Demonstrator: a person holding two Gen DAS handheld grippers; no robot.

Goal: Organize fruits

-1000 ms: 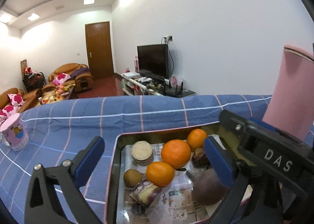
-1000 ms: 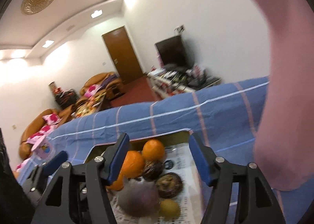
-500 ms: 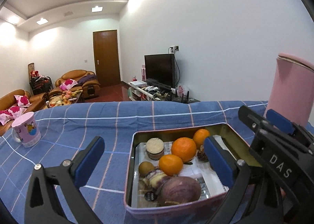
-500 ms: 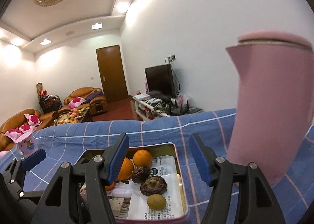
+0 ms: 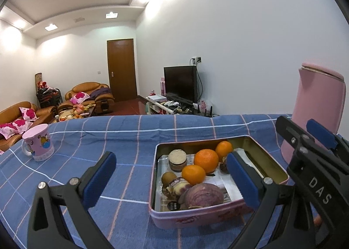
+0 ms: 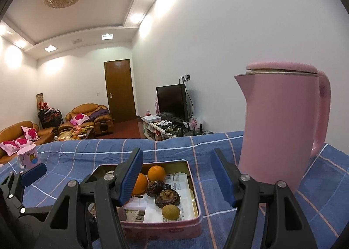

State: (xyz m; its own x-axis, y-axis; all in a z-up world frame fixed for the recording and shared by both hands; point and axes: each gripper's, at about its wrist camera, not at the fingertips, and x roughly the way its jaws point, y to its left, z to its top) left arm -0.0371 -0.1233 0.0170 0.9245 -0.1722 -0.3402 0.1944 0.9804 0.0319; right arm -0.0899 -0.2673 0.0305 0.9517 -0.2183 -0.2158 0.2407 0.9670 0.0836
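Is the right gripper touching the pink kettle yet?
Apart. The right wrist view shows the right gripper open and empty, with blue tablecloth visible between its right finger and the pink kettle.

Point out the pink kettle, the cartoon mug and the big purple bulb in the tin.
pink kettle [image 6: 281, 131], right wrist view, middle of its body.
cartoon mug [image 5: 40, 143], left wrist view, its printed side.
purple bulb [image 5: 205, 193], left wrist view, its top.

Both wrist cameras sit low over the worktop [image 5: 135, 140], looking forward between their own jaws toward the far living room. Each stands close behind the pink tin [image 5: 196, 216], the left view from its left, the right view nearer the pink kettle [image 6: 281, 127]. Both share the tin, kettle and mug [image 5: 39, 142].
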